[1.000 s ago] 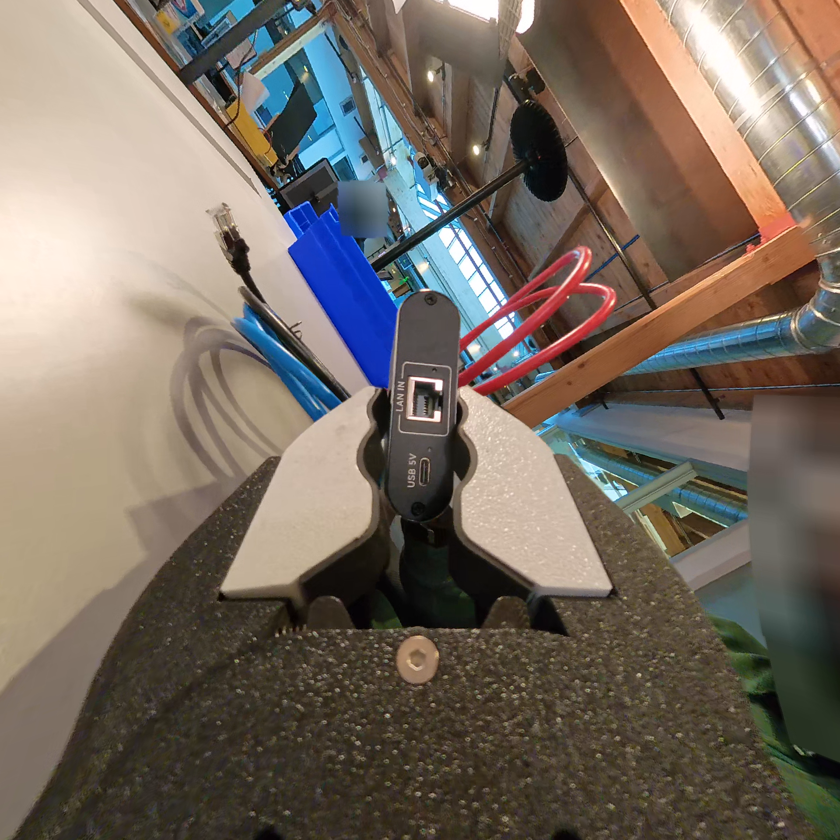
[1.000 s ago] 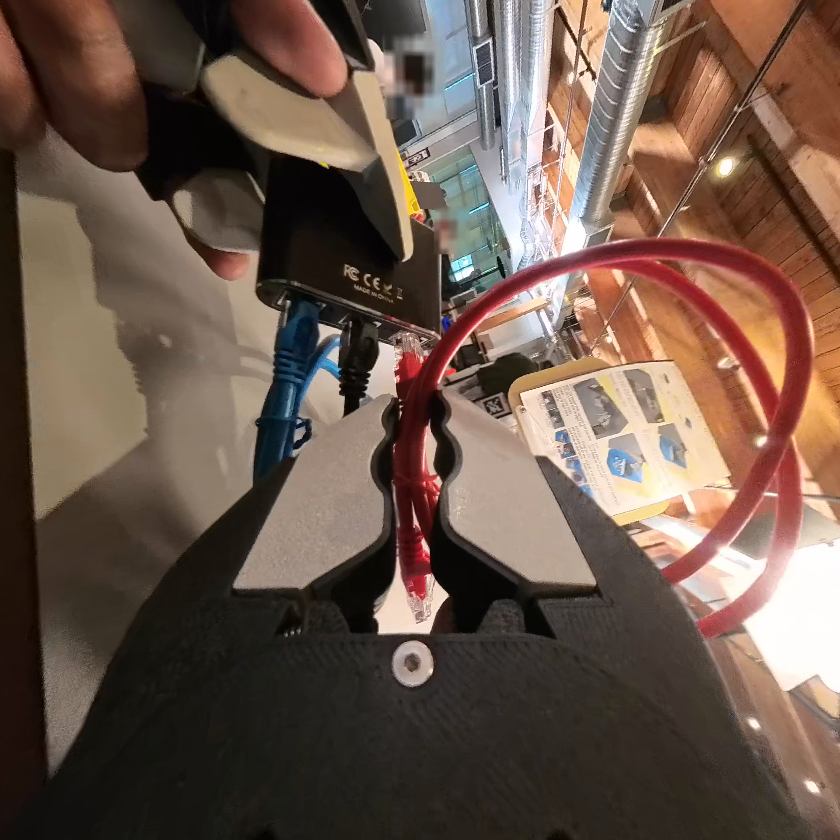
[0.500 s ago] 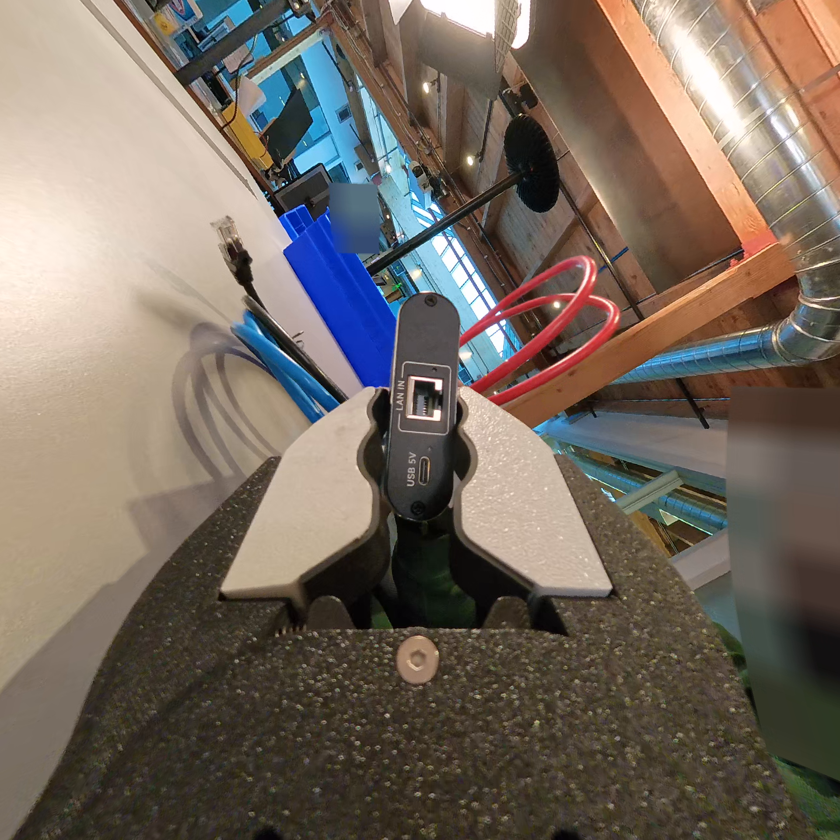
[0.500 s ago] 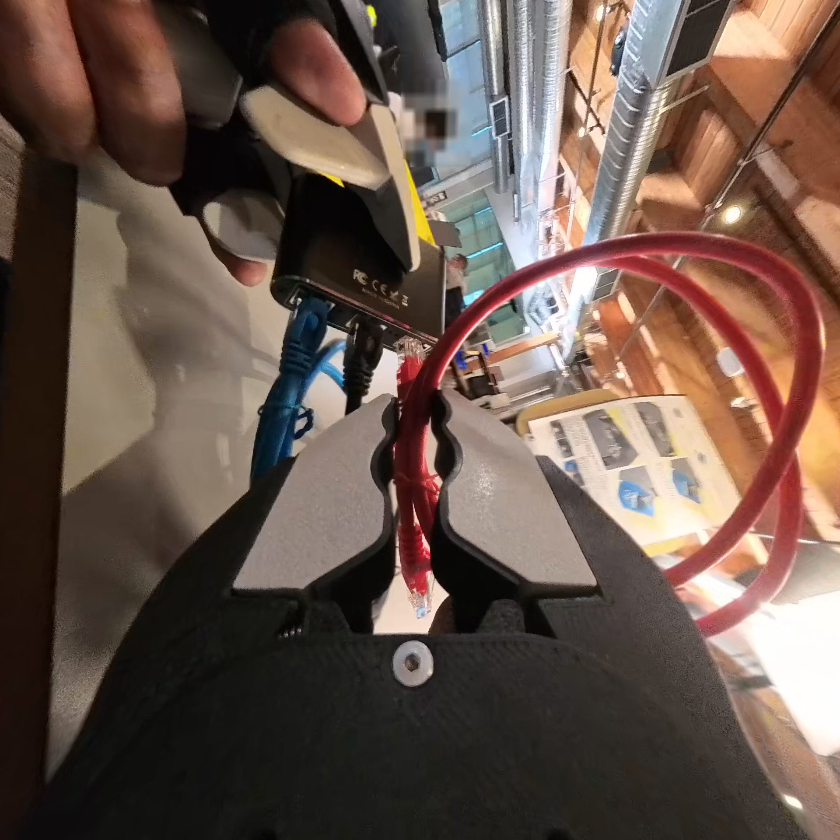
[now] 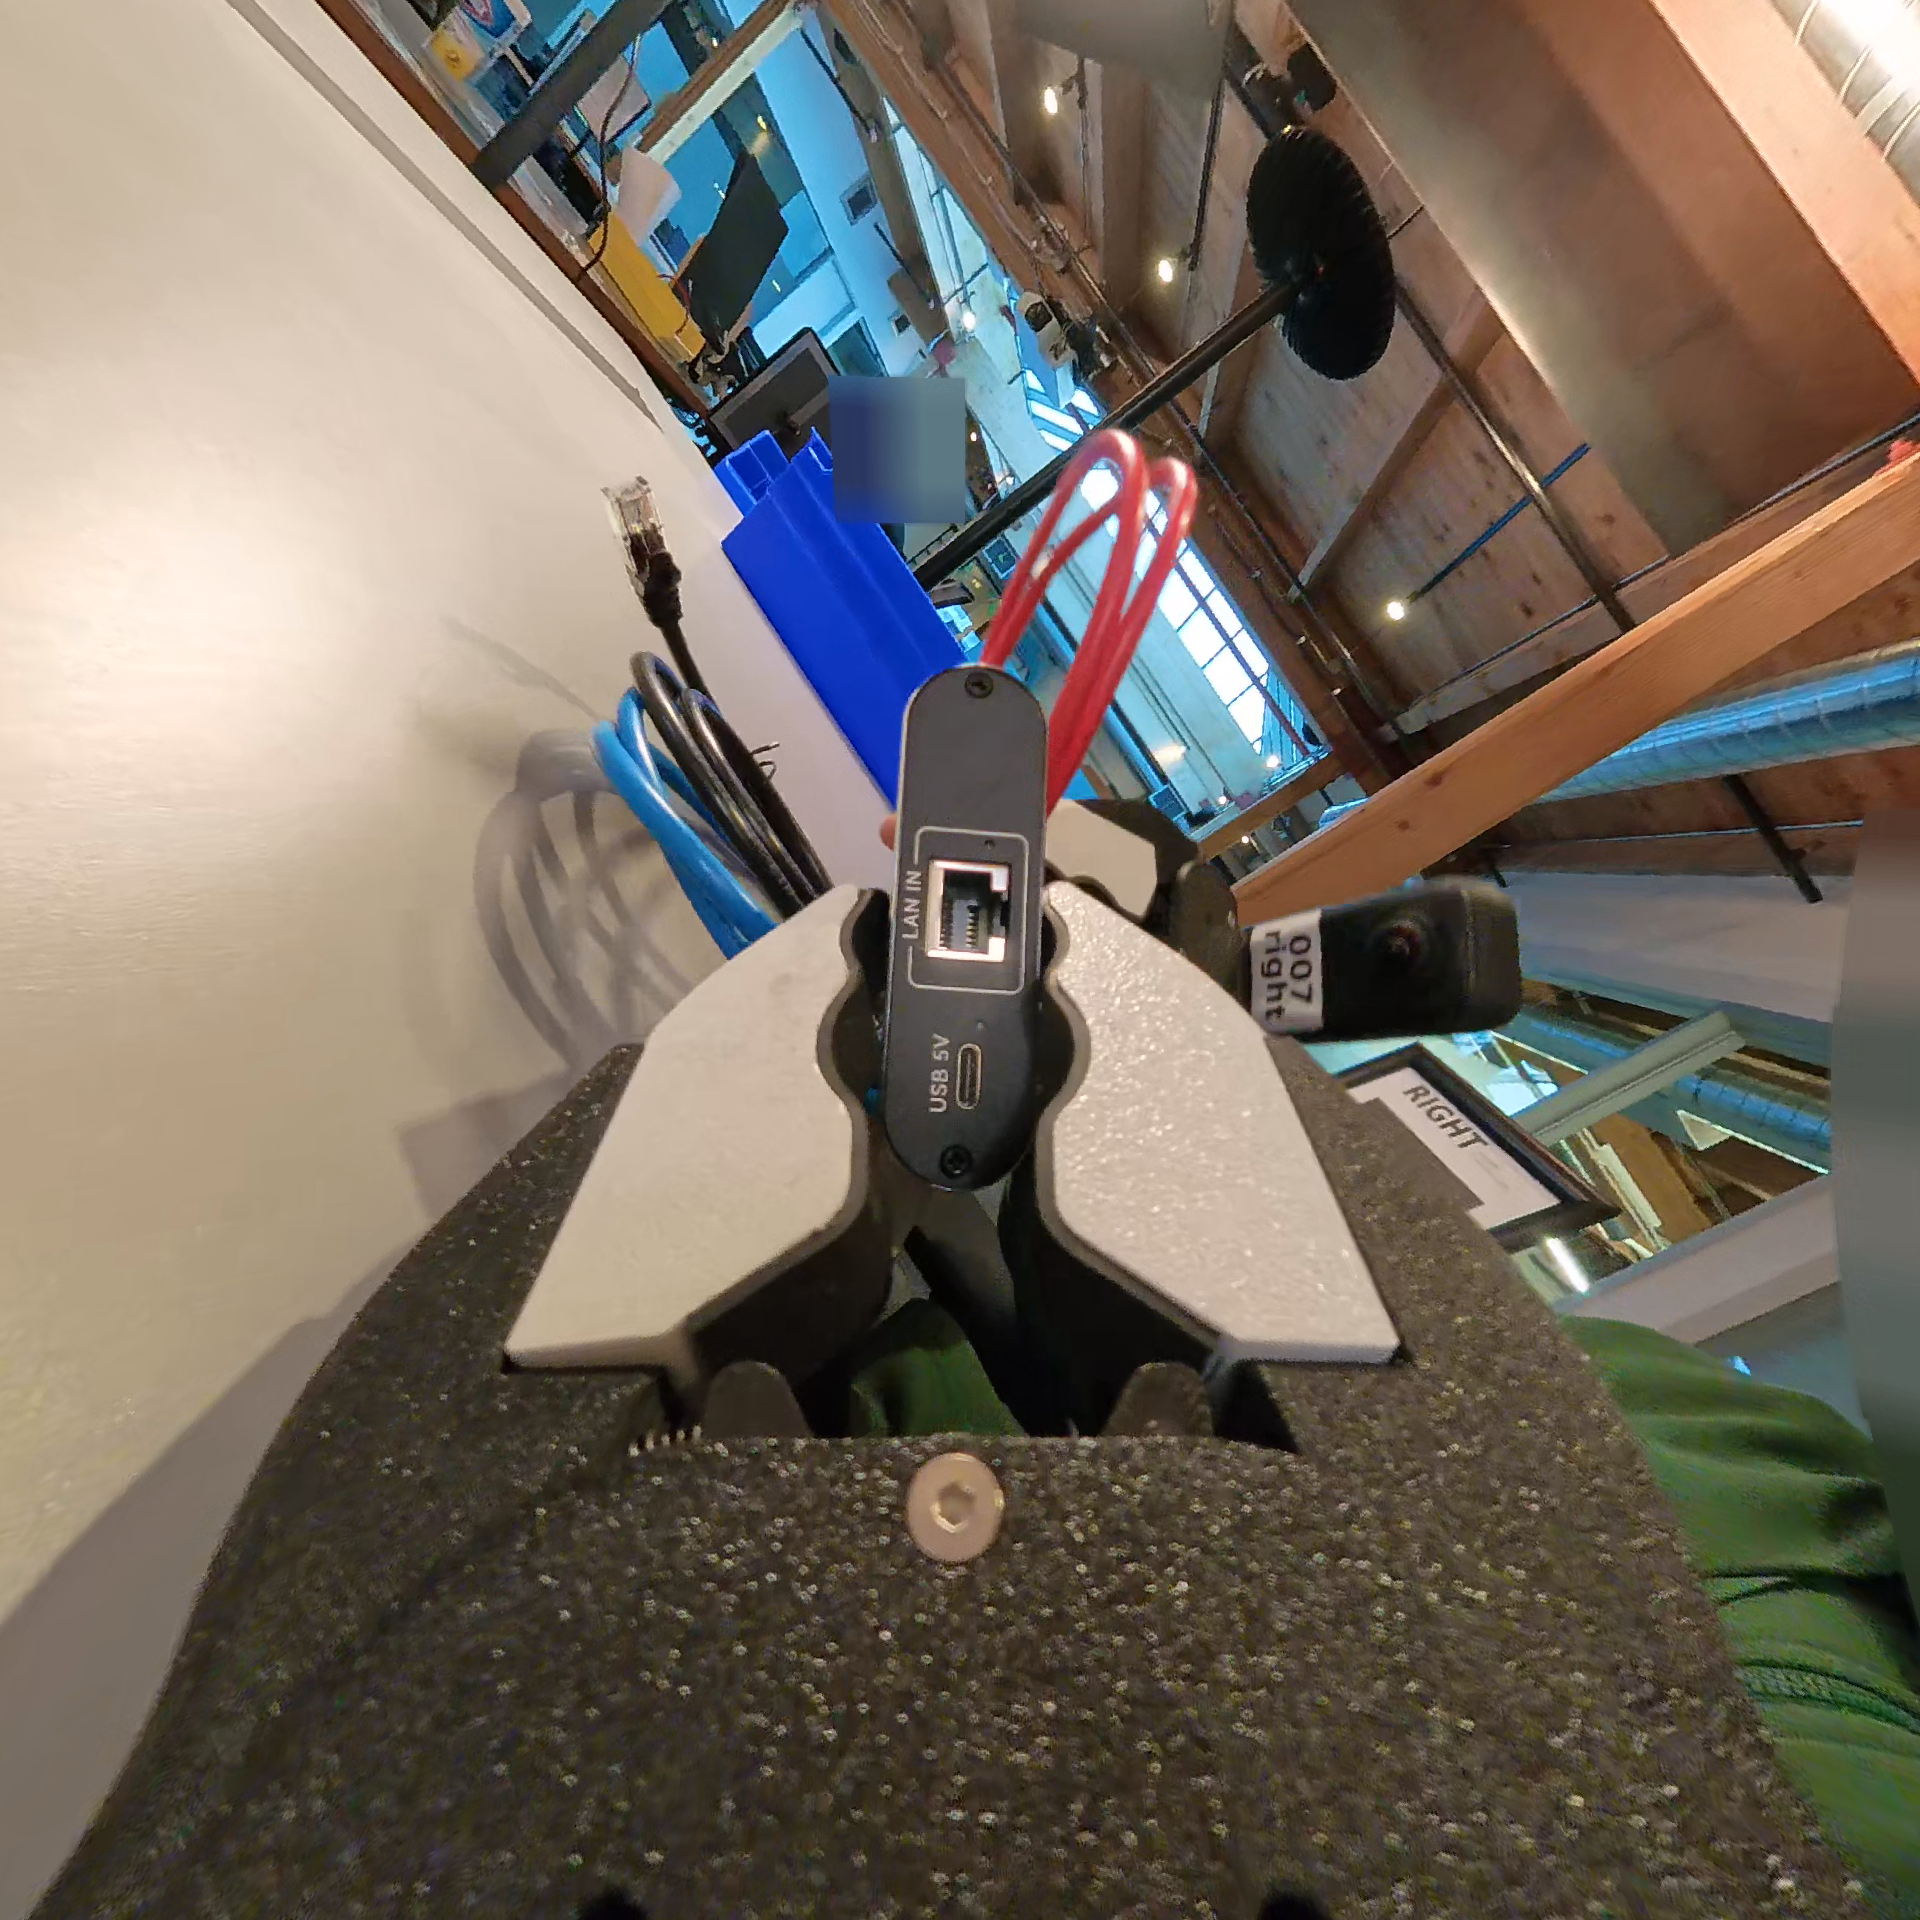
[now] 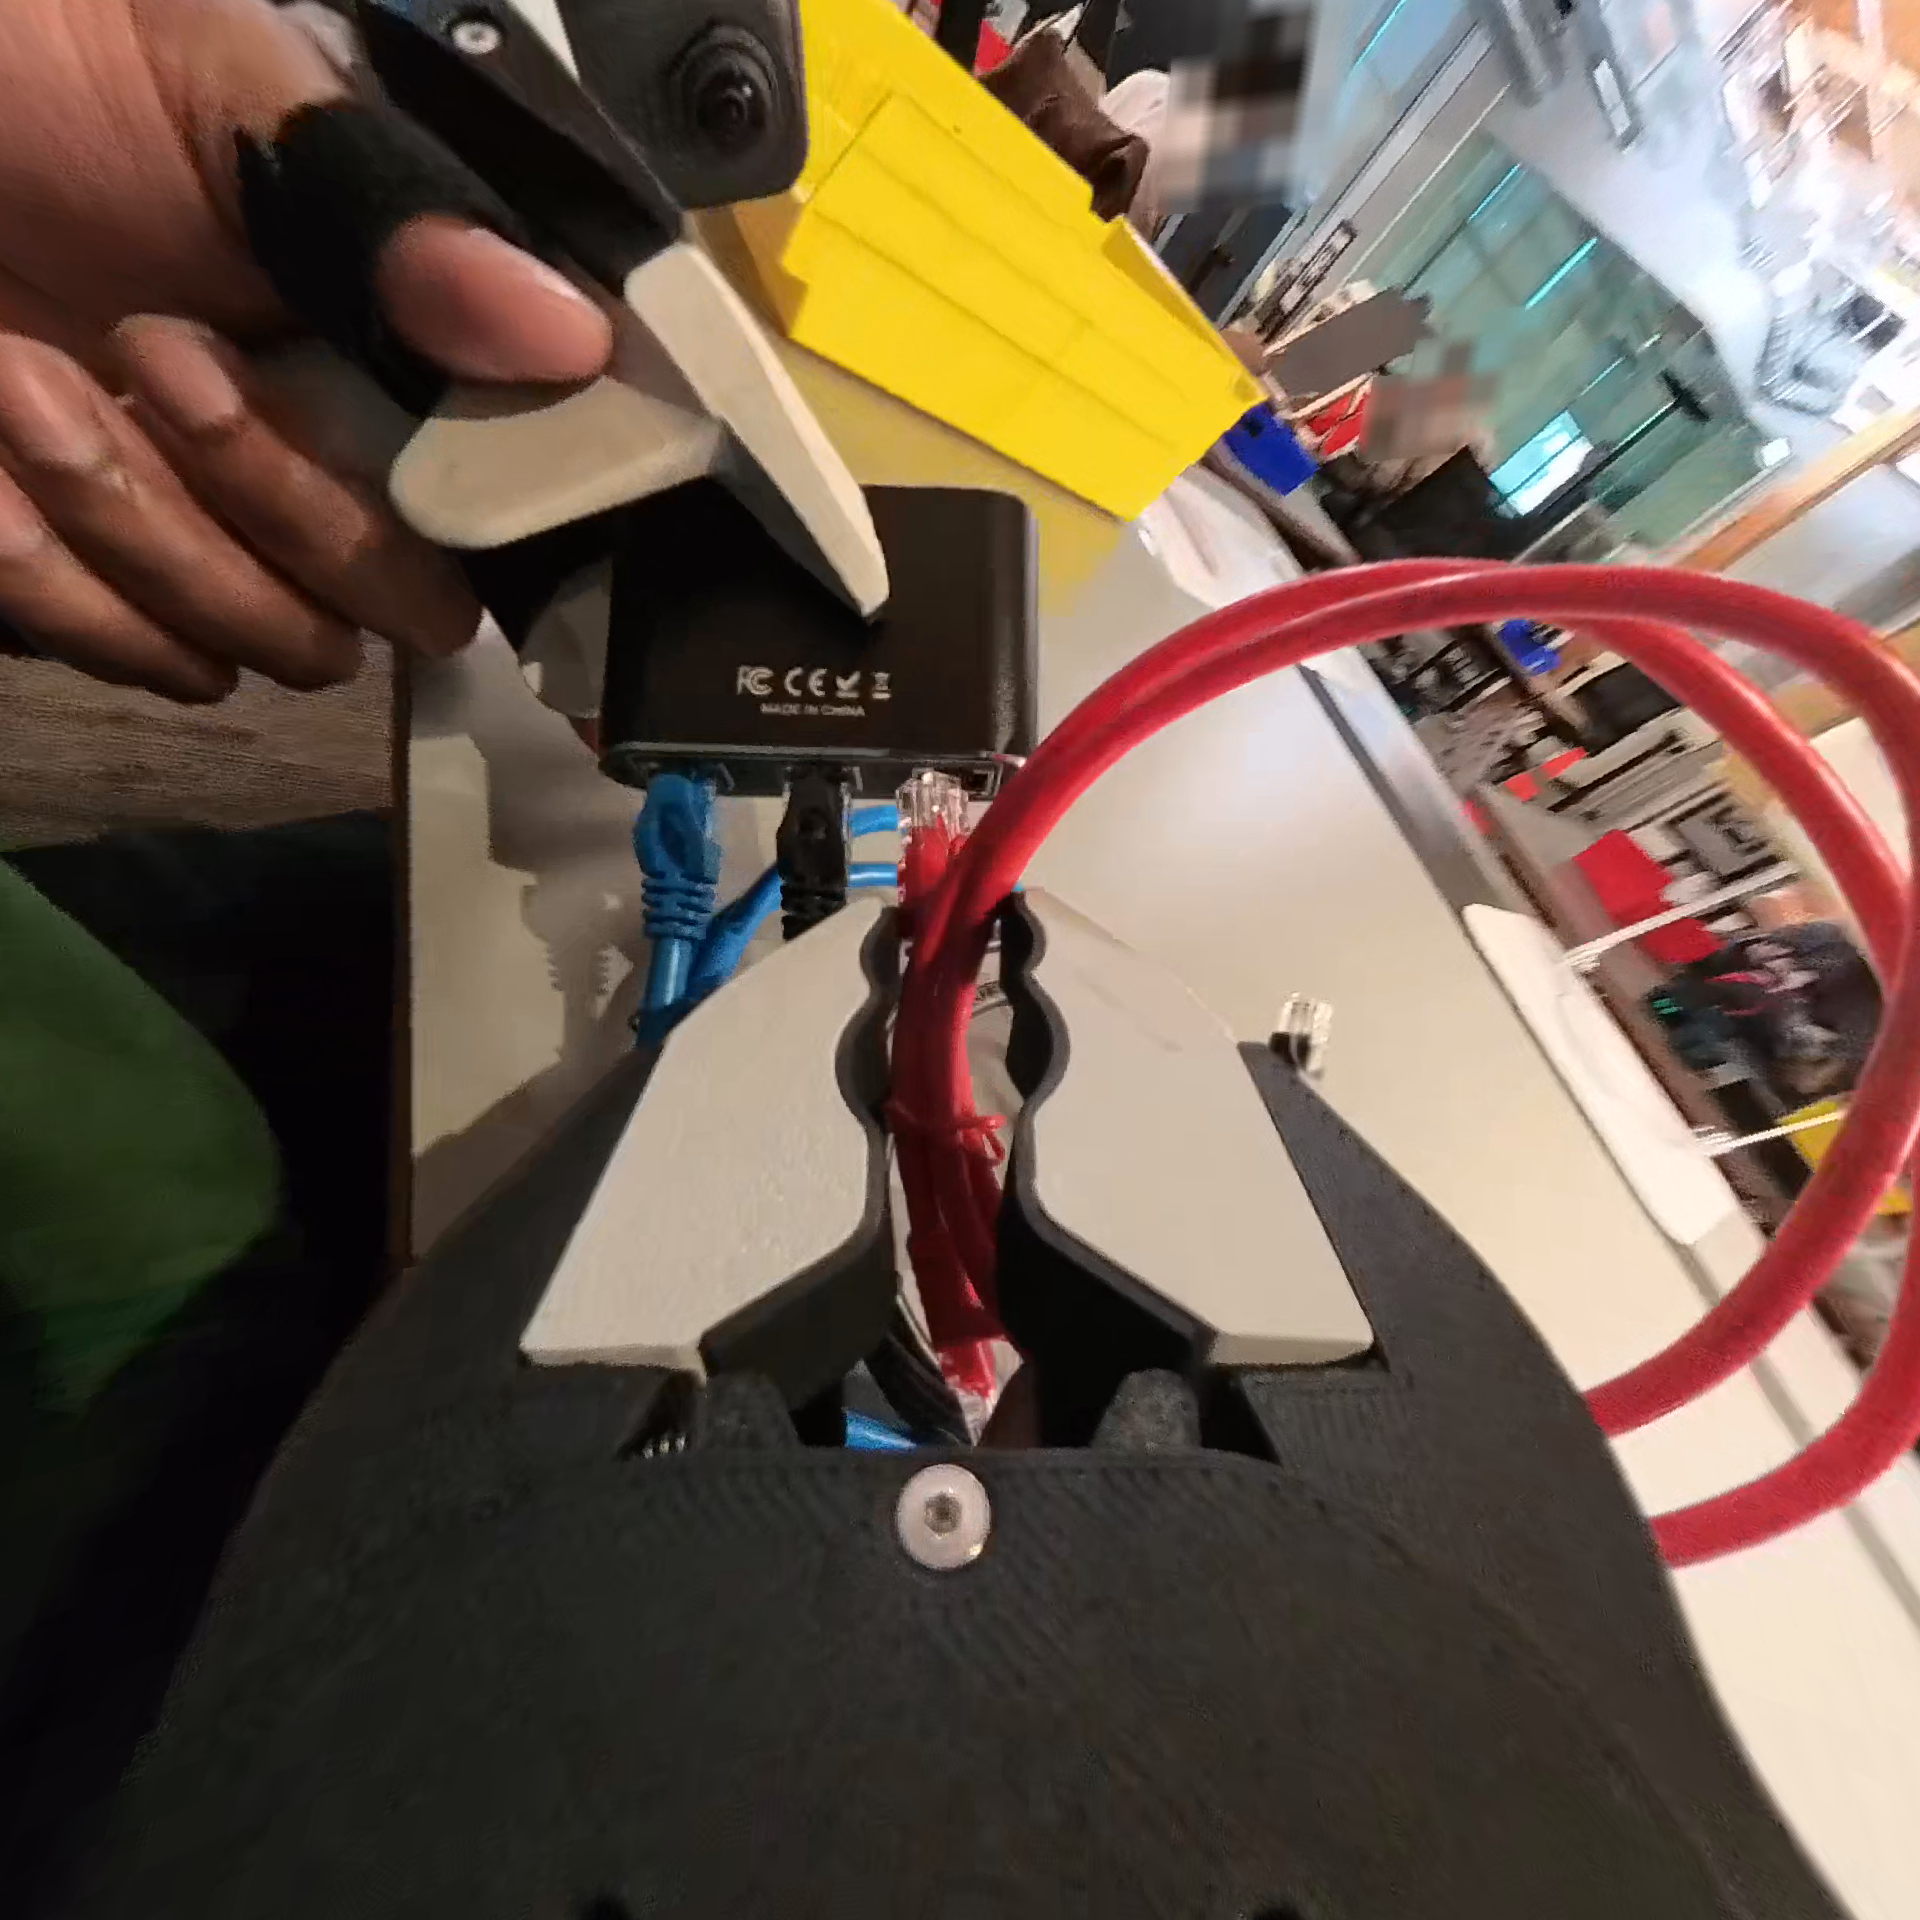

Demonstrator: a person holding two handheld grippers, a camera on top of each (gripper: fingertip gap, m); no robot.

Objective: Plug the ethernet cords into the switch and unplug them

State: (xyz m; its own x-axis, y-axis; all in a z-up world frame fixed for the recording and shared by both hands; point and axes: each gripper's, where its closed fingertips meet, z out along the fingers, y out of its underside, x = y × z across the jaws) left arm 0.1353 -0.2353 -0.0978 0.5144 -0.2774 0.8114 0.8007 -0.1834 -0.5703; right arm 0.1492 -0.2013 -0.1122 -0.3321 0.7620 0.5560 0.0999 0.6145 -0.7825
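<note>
The switch [image 5: 971,935] was clamped by the left gripper [image 5: 961,1039], steadied for insertion; the red cord [image 6: 940,1049], pinched by the right gripper [image 6: 951,1039], was aligned with the right port.

The switch [image 5: 970,935] looked like smooth matt black plastic. The red cord [image 6: 1455,665] was glossy, and the left gripper's [image 5: 961,997] grey fingers [image 5: 727,1122] were finely grainy. The table [image 5: 260,623] was matt.

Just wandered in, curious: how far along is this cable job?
The blue cord and black cord sit plugged into the switch, held by the left gripper. The right gripper holds the red cord just short of its port. Unplugging remains.
</note>
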